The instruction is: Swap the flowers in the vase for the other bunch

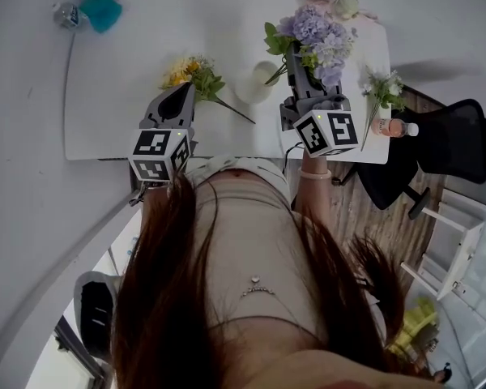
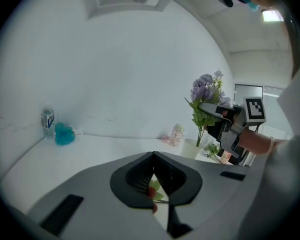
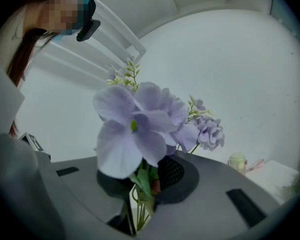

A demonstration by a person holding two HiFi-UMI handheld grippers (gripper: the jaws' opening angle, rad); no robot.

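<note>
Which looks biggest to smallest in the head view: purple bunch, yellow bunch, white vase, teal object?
1. purple bunch, though held up nearer the camera
2. yellow bunch
3. white vase and teal object: about alike, unranked

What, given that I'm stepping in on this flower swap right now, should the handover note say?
Left tool: shut, tips at the leaves of the yellow bunch; a pinch on them is unclear.
Right tool: shut on the stems of the purple bunch, blooms up.
Things: the yellow bunch lies on the table, left of the vase. Purple stem ends near its mouth.
Done: yellow is out.
Left: probably seat the purple stems, then release.
</note>
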